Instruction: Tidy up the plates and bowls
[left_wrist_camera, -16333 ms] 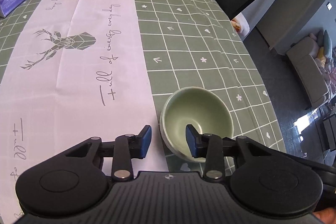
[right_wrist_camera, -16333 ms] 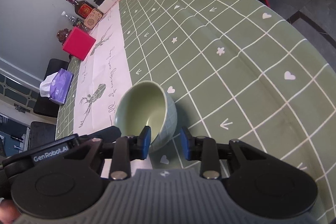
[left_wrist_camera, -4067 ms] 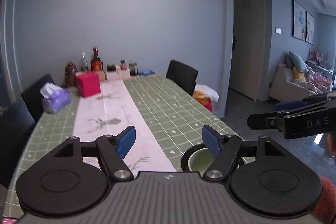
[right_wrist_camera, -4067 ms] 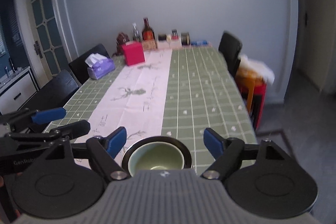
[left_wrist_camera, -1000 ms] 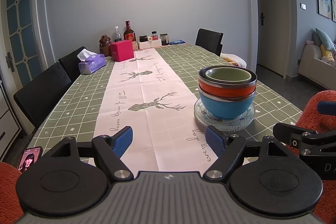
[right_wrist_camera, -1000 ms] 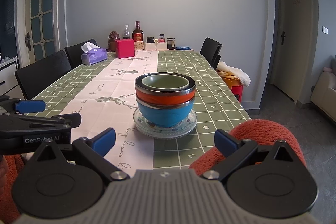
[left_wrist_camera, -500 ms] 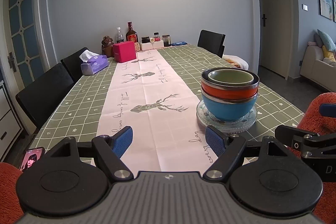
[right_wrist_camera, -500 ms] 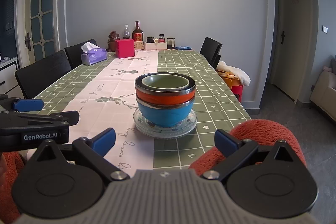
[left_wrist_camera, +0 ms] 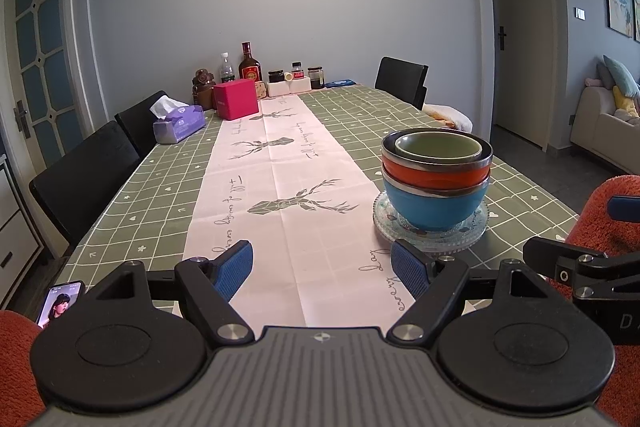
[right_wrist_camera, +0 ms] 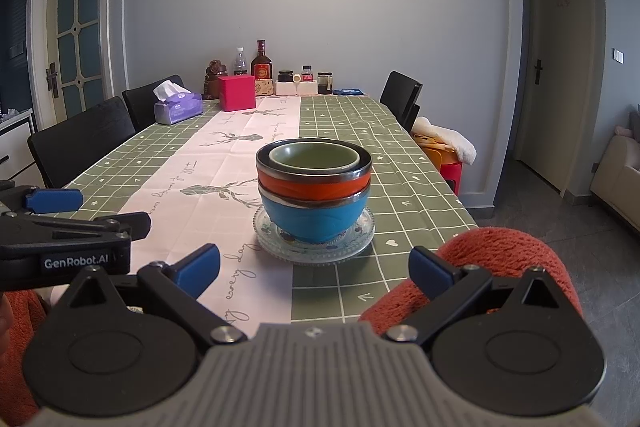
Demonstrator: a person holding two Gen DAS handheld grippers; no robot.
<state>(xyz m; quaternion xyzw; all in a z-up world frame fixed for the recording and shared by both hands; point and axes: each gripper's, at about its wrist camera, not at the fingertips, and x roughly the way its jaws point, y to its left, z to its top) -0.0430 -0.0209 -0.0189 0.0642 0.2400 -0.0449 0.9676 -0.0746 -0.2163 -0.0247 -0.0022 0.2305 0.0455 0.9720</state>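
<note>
A stack stands near the table's front edge: a clear glass plate (left_wrist_camera: 430, 241) (right_wrist_camera: 276, 247) at the bottom, a blue bowl (left_wrist_camera: 434, 205) (right_wrist_camera: 316, 221) on it, then an orange bowl (left_wrist_camera: 434, 175) (right_wrist_camera: 312, 187), and a small green bowl (left_wrist_camera: 438, 145) (right_wrist_camera: 314, 155) nested on top. My left gripper (left_wrist_camera: 322, 269) is open and empty, held back from the table edge, with the stack ahead to its right. The right gripper (right_wrist_camera: 314, 267) is open too, nothing between its fingers, and the stack sits straight ahead of it.
A green checked tablecloth with a pink runner (left_wrist_camera: 280, 187) covers the long table. At the far end stand a pink box (left_wrist_camera: 236, 101), a tissue box (left_wrist_camera: 178, 125) and bottles (left_wrist_camera: 250, 65). Black chairs (left_wrist_camera: 86, 171) line both sides. A phone (left_wrist_camera: 60, 301) lies at the near left corner. A red sleeve (right_wrist_camera: 500, 259) shows.
Both grippers have drifted very slightly; the stack looks a touch closer in the left wrist view. The bowls and plate have not moved, and both grippers stay open.
</note>
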